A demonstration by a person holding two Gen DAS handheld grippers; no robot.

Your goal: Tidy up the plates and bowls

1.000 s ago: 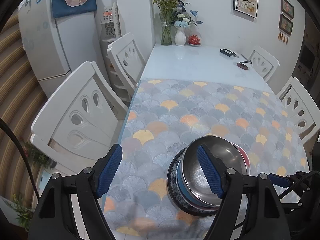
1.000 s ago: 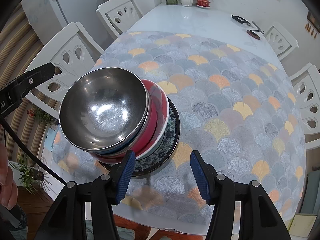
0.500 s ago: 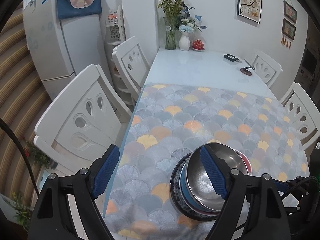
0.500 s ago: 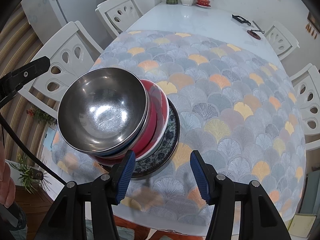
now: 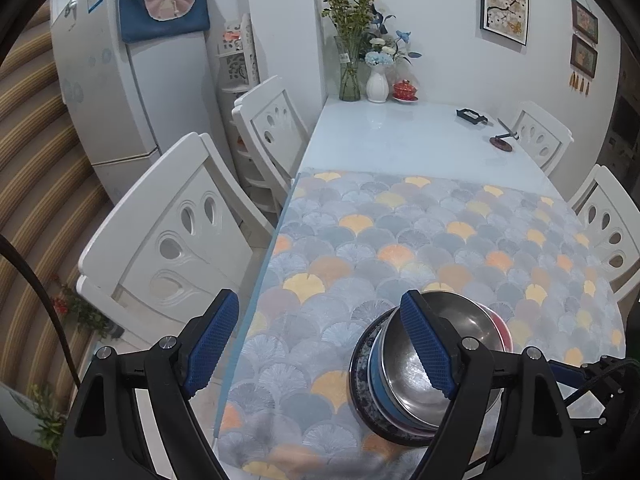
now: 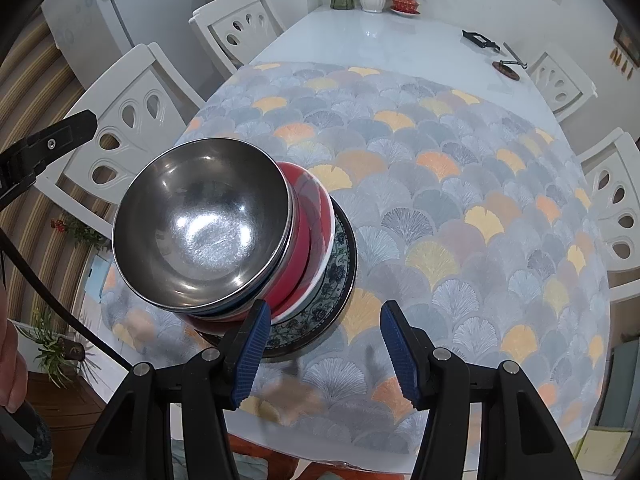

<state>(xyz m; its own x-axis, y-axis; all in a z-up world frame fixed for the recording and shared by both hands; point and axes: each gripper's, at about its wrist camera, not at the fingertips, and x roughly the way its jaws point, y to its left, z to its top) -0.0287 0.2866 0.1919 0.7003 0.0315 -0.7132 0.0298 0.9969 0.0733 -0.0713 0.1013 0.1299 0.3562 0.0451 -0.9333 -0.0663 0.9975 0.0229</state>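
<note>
Shiny steel bowl (image 6: 200, 224) tops the red bowl (image 6: 310, 240) on the dark floral plate (image 6: 340, 272) (stack leaning); left gripper (image 5: 320, 348) has just been widening, empty, right gripper (image 6: 322, 354) released.

Each gripper (image 5: 324, 344) (image 6: 322, 350) has black angular arms, silver screws, blue ribbed pads (image 6: 250, 354) and a black cable (image 6: 52, 296).

The left tool (image 5: 320, 344) had just been opening, jaws wide, nothing between them. The right tool (image 6: 322, 354) pointed steeply down, jaws apart and empty.

Steel bowl (image 6: 202, 226) topping stacked bowls, patterned plate (image 6: 338, 280).
</note>
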